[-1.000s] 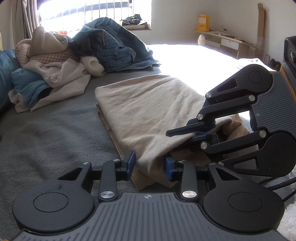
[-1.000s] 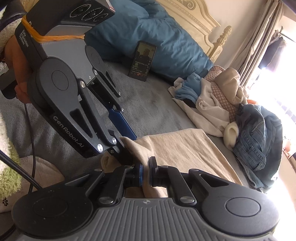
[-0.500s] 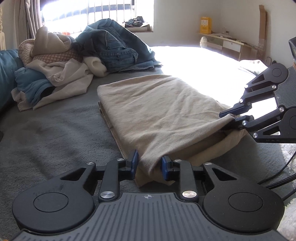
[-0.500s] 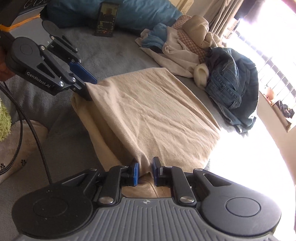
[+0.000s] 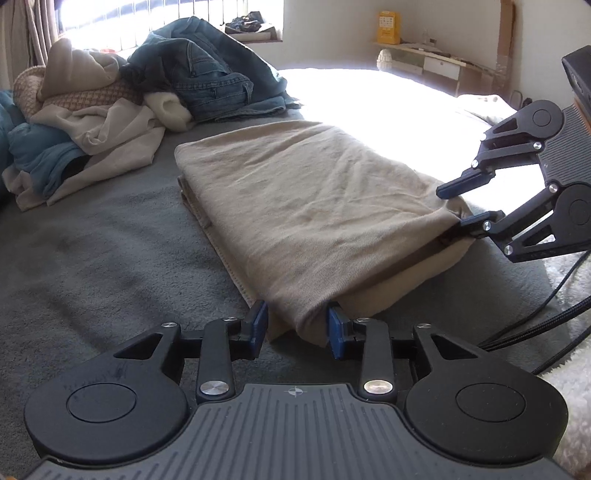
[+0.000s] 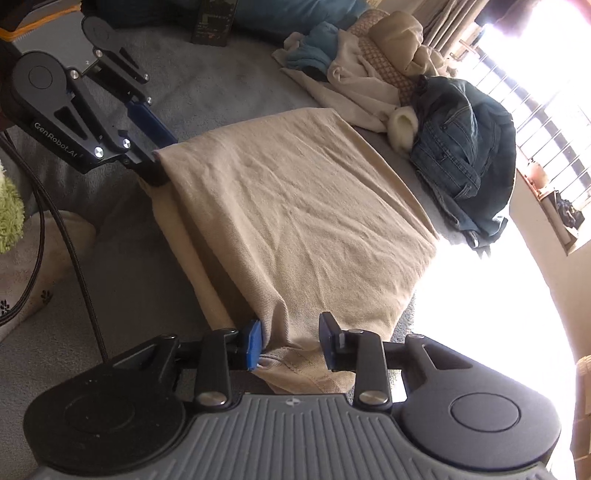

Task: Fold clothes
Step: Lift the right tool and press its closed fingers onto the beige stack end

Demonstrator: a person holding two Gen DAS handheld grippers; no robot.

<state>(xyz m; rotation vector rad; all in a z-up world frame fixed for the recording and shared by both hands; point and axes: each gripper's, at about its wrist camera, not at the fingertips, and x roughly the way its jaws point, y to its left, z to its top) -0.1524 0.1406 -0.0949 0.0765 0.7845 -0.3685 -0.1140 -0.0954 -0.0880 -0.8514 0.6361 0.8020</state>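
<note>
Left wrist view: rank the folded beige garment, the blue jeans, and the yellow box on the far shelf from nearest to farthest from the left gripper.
1. Folded beige garment: its corner lies between the opening jaws of the left gripper.
2. Blue jeans: heaped beyond it, toward the window.
3. Yellow box: on the far shelf, right of the window.

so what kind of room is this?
Likely a bedroom: clothes are folded on a grey bed cover, blue pillow by it, an unfolded laundry pile near the barred window.

A grey blanket-covered bed (image 5: 110,251) carries it all. The folded beige garment (image 5: 314,199) lies flat mid-bed, with a heap of unfolded clothes (image 5: 122,110) well behind it.
</note>
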